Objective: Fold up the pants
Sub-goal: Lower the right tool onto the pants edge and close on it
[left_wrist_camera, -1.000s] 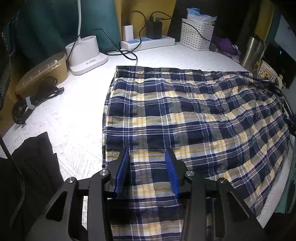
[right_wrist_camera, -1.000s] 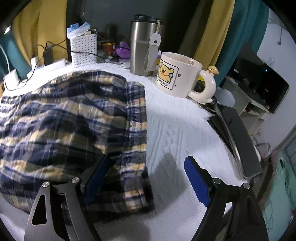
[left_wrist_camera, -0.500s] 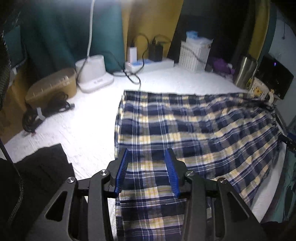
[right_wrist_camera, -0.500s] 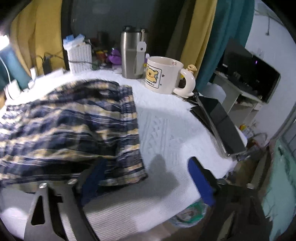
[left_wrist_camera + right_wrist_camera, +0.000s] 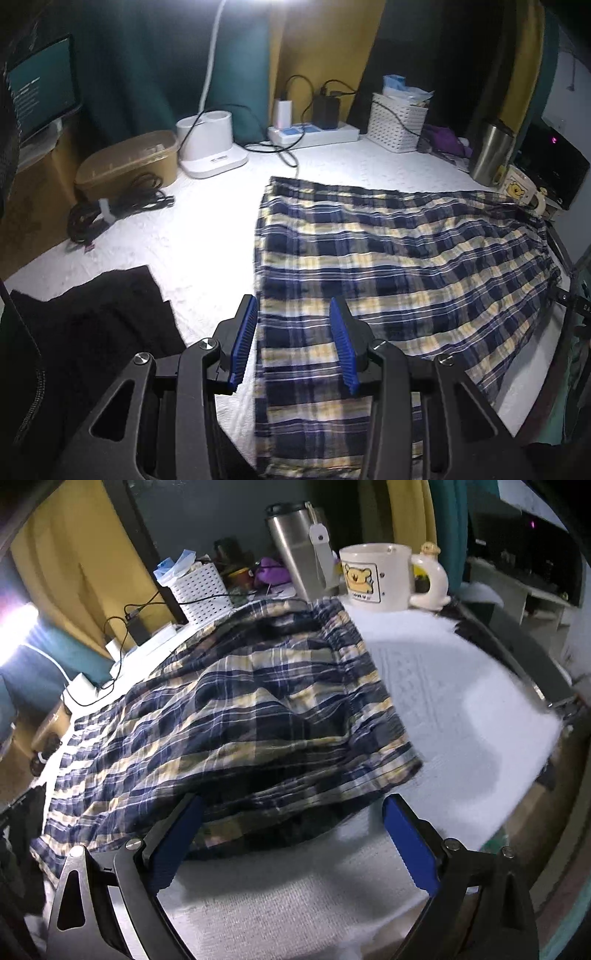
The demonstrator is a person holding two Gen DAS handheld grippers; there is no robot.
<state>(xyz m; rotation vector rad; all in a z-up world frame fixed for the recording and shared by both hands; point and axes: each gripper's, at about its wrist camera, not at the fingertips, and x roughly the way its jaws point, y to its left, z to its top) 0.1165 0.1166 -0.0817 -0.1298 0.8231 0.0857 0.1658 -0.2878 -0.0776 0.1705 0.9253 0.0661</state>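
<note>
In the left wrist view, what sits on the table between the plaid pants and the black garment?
Nothing: only bare white tablecloth separates the plaid pants from the black garment.

Lit from 12 o'clock by a harsh white lamp (image 5: 258, 3); teal curtain (image 5: 147, 74) and mustard curtain (image 5: 325, 48) behind; white textured tabletop (image 5: 192, 236); glowing monitor (image 5: 40, 85) at 10 o'clock.

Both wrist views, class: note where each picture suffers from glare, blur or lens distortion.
Left wrist view: a lamp burns out the top edge and bleaches the white textured table cover; the navy-and-yellow plaid pants smear slightly near the bottom. Right wrist view: the cover's right edge is motion-blurred, glare flares at far left, and the fisheye bends the cream bear-print mug and steel tumbler outward.
</note>
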